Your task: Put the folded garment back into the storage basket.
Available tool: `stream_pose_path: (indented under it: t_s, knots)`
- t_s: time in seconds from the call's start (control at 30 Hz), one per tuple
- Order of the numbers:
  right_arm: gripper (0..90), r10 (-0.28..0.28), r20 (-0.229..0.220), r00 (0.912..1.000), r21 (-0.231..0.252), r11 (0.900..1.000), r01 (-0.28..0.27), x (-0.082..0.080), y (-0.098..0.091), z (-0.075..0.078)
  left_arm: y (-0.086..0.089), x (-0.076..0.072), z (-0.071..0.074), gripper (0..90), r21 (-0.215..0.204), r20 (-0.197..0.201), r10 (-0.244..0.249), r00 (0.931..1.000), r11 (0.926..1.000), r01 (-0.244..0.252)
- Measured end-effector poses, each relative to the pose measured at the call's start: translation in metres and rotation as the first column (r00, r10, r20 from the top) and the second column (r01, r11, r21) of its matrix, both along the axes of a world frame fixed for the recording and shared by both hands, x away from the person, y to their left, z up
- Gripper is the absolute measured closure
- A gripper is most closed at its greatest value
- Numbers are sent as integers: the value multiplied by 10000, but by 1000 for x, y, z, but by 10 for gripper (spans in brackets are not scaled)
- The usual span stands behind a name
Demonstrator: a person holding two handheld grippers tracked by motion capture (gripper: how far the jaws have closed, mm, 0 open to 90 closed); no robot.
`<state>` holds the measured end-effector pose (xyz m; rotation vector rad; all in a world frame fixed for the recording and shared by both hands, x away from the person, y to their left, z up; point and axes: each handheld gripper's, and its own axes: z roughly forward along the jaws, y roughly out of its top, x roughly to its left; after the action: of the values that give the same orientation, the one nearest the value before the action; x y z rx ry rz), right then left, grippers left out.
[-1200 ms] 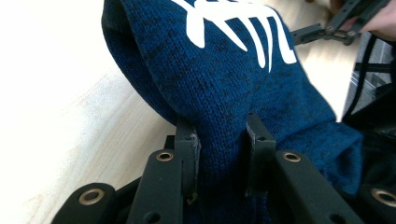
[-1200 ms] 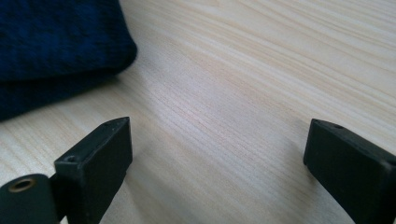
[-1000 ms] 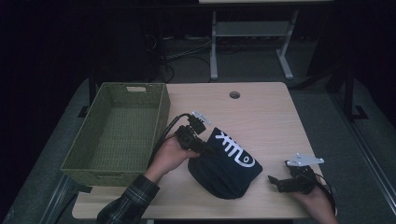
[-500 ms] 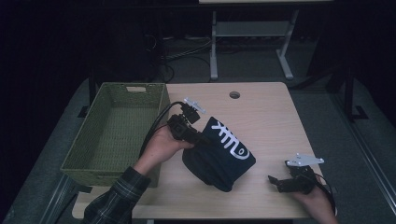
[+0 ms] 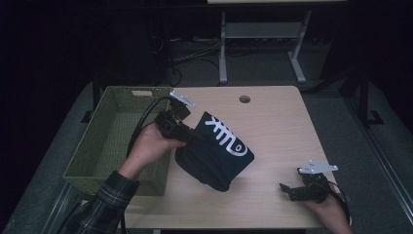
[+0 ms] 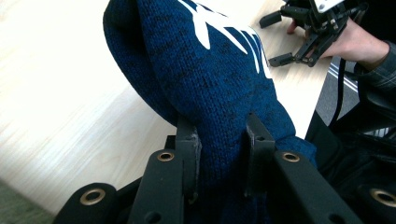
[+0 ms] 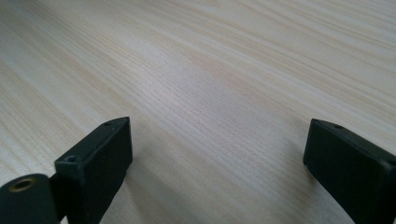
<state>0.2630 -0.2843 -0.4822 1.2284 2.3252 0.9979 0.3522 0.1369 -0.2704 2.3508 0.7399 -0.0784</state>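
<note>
Jaws of the left gripper (image 6: 219,144) clamp a bunched fold of the dark blue knit hat (image 5: 214,151); the hat hangs from that grip just beside the green basket (image 5: 92,151), over the left half of the table (image 5: 277,122), its lower end touching or barely clear of the wood, hard to tell which; its long axis slants from the gripper near the basket's right wall down toward the near edge, white lettering facing up; right gripper (image 5: 292,187) rests at the near right corner, jaws wide apart on bare wood; open room lies across the far edge and the right side.
</note>
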Motion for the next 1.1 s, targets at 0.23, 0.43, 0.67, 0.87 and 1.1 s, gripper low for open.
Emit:
stream_pose_path:
  t_s: [0.23,0.43,0.67,0.87,1.1]
  knots:
    - [76,-5,6,10000,-1,10000,5,0,0,0,28,-4,20,728,-75,236,513,9984,9987,-511]
    - [77,-37,10,10000,3,10000,37,0,0,0,50,-8,36,728,-191,404,884,9953,9960,-877]
    - [77,-56,9,10000,5,10000,56,1,0,0,71,-13,53,728,-201,607,1225,9906,9924,-1215]
    - [78,-97,7,10000,10,10000,97,1,1,0,89,-17,65,728,-203,717,1610,9843,9869,-1600]
    - [78,-118,-2,9999,5,9999,118,1,1,0,114,-23,79,728,-314,924,2140,9724,9768,-2120]
